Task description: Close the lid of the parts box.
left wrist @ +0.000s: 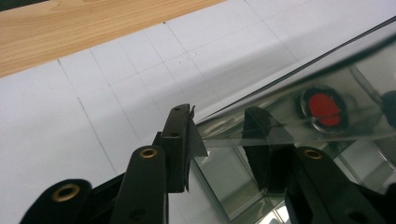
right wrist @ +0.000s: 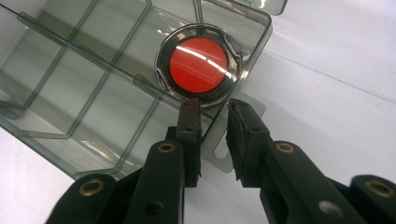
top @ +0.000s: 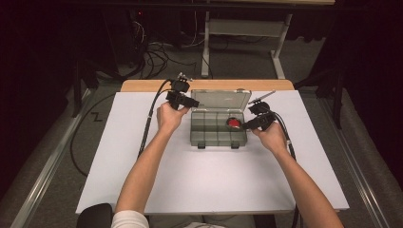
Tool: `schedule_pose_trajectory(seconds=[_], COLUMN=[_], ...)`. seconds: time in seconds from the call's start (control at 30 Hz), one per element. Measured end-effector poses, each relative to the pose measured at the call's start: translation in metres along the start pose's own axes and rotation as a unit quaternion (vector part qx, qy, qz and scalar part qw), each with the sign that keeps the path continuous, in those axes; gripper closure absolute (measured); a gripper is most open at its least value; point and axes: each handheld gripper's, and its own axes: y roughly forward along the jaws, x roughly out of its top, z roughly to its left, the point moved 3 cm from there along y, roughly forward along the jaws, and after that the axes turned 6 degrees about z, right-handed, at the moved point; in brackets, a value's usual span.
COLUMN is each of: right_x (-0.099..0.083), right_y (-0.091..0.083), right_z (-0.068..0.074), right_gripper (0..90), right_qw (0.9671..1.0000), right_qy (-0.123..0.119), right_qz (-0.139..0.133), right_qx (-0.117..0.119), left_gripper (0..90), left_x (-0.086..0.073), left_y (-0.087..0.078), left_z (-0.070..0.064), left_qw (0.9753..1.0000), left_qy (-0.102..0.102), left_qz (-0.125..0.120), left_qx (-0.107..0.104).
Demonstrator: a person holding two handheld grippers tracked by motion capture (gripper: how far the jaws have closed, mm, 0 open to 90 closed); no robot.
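Observation:
A smoky clear plastic organiser box (top: 218,140) stands in the middle of the white table, its lid (top: 221,99) raised at the back. A round red disc with a chrome rim (right wrist: 198,64) lies in the box's right-hand compartment (top: 234,123); through the lid it shows as a red disc (left wrist: 325,106). My left gripper (top: 194,102) is at the lid's left corner. In the left gripper view its jaws (left wrist: 218,114) stand open astride the lid's edge (left wrist: 289,77). My right gripper (top: 245,126) is at the box's right side, narrowly open (right wrist: 212,105), tips just short of the disc.
The white table top (top: 209,180) stretches wide in front of the box. A wooden strip (top: 204,85) runs along its far edge. Beyond it are floor cables (top: 157,57) and a metal stand (top: 242,28). Several compartments of the box (right wrist: 84,84) hold nothing.

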Motion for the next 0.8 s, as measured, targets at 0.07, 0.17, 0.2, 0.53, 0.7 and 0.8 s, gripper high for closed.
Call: schedule_pose_trajectory(seconds=[0.07, 0.17, 0.2, 0.53, 0.7, 0.8], right_x=[0.000, 0.000, 0.000, -0.001, -0.003, -0.003], right_y=[0.000, 0.000, 0.000, 0.000, 0.000, 0.000], right_z=[0.000, 0.000, 0.000, 0.001, 0.000, 0.001], right_gripper=[76.9, 76.9, 76.9, 76.8, 76.7, 76.7], right_qw=[1.0000, 1.0000, 1.0000, 1.0000, 0.9999, 0.9999], right_qy=[0.000, -0.002, -0.002, 0.001, 0.001, 0.002], right_qz=[-0.001, -0.003, -0.004, -0.007, -0.011, -0.012], right_qx=[-0.001, -0.002, -0.002, -0.002, -0.002, -0.003], left_gripper=[62.1, 62.2, 62.3, 62.5, 62.6, 62.8], left_x=[-0.002, -0.004, -0.004, -0.008, -0.011, -0.013], left_y=[0.000, -0.002, -0.002, -0.006, -0.008, -0.009], left_z=[0.000, 0.000, 0.000, -0.002, -0.002, -0.002], left_qw=[1.0000, 1.0000, 1.0000, 0.9999, 0.9998, 0.9997], left_qy=[-0.001, -0.001, -0.001, 0.001, 0.002, 0.003], left_qz=[-0.001, -0.004, -0.005, -0.011, -0.015, -0.016], left_qx=[-0.003, -0.005, -0.005, -0.011, -0.016, -0.018])
